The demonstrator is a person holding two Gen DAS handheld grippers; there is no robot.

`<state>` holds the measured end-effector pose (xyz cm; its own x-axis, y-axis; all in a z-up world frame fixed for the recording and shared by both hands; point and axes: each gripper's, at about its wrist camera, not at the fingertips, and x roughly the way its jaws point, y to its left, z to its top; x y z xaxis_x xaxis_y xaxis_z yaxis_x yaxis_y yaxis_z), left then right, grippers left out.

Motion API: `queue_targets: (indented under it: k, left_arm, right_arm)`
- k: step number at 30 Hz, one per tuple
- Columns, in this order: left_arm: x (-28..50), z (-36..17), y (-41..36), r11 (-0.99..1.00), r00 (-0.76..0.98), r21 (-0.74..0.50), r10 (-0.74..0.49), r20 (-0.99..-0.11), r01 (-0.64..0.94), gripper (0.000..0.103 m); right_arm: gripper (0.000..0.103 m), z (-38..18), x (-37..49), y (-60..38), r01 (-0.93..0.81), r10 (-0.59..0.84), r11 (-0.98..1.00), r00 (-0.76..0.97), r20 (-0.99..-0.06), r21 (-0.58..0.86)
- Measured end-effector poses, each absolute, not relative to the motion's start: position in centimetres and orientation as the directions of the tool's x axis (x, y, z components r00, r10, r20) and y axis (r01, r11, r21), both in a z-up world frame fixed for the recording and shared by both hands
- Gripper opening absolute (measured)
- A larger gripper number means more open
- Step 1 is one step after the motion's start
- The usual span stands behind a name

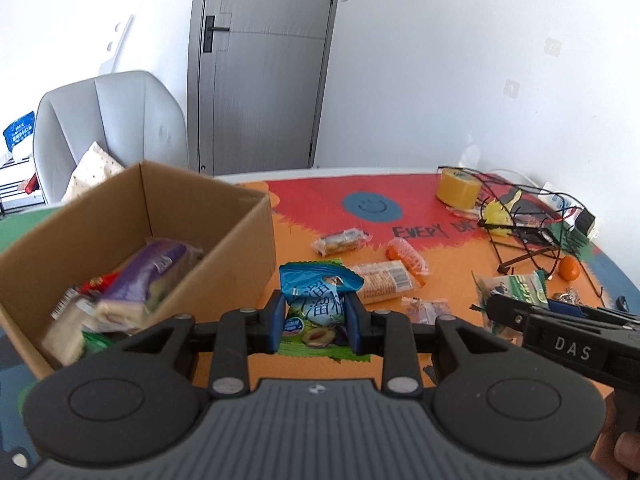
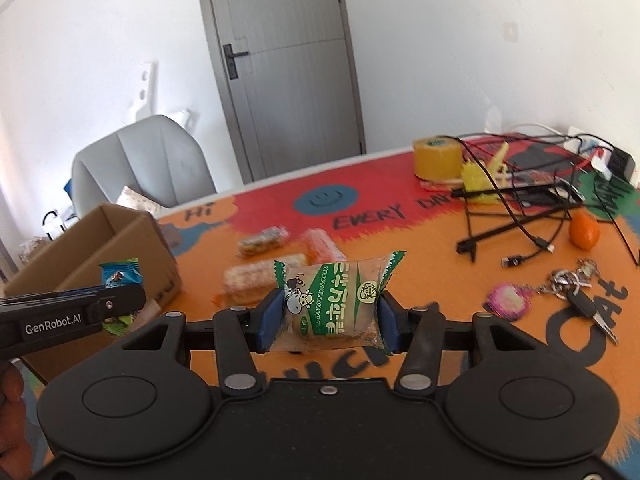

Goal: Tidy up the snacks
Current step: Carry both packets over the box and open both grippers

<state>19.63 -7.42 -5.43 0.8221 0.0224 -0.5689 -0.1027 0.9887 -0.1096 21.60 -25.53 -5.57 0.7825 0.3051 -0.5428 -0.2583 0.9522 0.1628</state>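
blue plum packet (image 1: 316, 308) lifted | green-white cake packet (image 2: 332, 304) lifted, level

Yellow tape roll (image 2: 437, 159), tangled black cables (image 2: 520, 216), keys (image 2: 580, 292), grey chair (image 1: 108, 128)

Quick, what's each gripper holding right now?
Left gripper: shut on the blue plum candy bag.
Right gripper: shut on the green-and-white wrapped cake.
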Motion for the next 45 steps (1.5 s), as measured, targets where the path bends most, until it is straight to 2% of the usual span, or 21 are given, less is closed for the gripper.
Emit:
queue_targets:
  k: [21,38,45]
  left_arm:
    - [18.0,-1.0,-1.5,0.984,0.856,-0.102,0.075,-0.512,-0.147,0.030]
    - [18.6,-1.2,5.5,0.959,0.832,-0.113,0.161,-0.530,-0.258,0.030]
    - [19.9,-1.7,7.5,0.953,0.823,-0.135,0.157,-0.545,-0.271,0.030]
  right_arm:
    - [0.050,-1.5,21.4,-19.0,-0.409,0.432,0.900,0.782,-0.449,0.153]
    - [0.050,-0.9,22.7,-13.2,-0.506,0.511,0.852,0.743,-0.431,0.138]
    - [0.050,-0.9,23.5,-11.4,-0.529,0.526,0.839,0.732,-0.434,0.125]
